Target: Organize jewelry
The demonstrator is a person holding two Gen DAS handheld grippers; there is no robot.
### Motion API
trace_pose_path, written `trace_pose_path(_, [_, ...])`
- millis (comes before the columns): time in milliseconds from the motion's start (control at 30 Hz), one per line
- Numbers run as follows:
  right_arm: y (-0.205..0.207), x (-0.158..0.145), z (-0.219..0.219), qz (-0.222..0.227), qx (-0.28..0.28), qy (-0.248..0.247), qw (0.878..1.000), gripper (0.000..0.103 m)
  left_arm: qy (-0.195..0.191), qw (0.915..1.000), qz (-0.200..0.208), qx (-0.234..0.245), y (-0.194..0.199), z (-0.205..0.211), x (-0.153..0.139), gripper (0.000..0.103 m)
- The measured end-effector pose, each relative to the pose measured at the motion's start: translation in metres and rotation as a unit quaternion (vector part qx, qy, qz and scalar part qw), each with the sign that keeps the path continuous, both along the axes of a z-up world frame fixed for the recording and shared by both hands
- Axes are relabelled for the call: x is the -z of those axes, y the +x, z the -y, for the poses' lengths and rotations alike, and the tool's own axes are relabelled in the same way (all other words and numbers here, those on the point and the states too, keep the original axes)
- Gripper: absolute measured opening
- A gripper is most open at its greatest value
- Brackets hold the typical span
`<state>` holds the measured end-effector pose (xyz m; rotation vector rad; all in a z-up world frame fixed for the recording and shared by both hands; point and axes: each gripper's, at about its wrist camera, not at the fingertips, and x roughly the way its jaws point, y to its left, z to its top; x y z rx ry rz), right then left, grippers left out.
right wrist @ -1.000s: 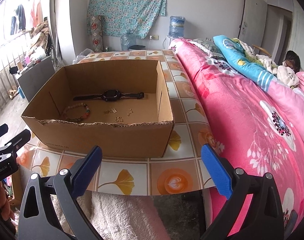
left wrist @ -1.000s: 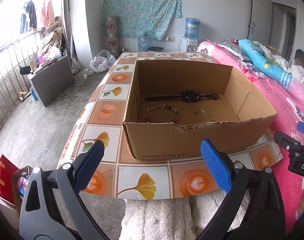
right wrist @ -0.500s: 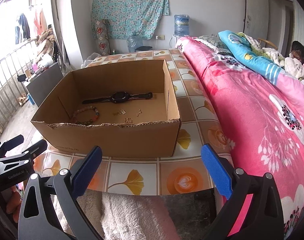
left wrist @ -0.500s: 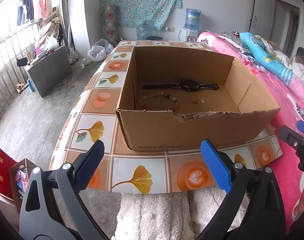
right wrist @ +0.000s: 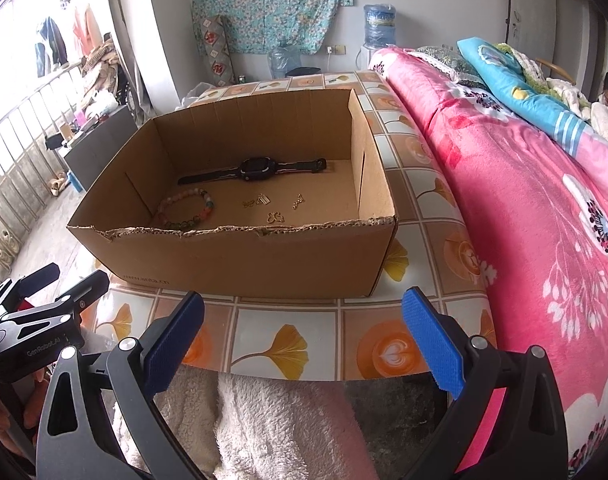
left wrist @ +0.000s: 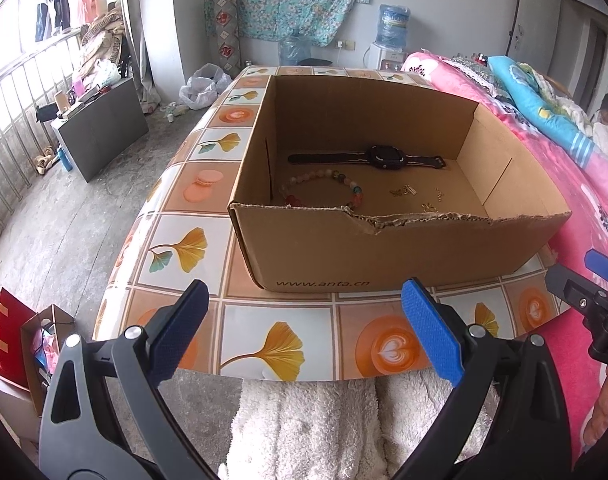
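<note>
an open brown cardboard box [left wrist: 388, 254] sits on the table with the tiled leaf-and-coffee print cloth [left wrist: 260, 344], pushed toward the side by the pink flowered bed cover [right wrist: 544, 208]. all the jewelry i can see lies on the box floor: a black wristwatch [right wrist: 258, 168] stretched flat along the far wall, a bracelet of pale mixed-colour beads [left wrist: 324, 190] in the near left corner, and a few small gold pieces [right wrist: 264, 202] scattered apart toward the middle and right, too small to name. nothing lies on the cloth outside the box.

the left gripper [left wrist: 304, 330] and the right gripper [right wrist: 300, 332] both hang back at the near table edge, blue pads spread wide, holding nothing. the scene fits pieces gathered in for keeping, or pieces waiting to be sorted out; i can't say which.
</note>
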<state>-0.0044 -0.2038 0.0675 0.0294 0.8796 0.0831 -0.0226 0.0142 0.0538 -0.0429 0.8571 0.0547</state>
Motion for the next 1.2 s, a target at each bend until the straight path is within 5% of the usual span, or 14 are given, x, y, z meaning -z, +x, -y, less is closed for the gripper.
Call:
trace_pose_path(533, [0.012,0.009,0.005,-0.037,0.002,0.029,0.999,0.097,0.041,0.9991,-0.012,0.01,0.007,0.013,0.01,0.093])
trace_pose_path(1200, [0.02,0.02,0.011,-0.051,0.006,0.043,0.998,0.097,0.027,0.9991,-0.032,0.003,0.011,0.024,0.0,0.093])
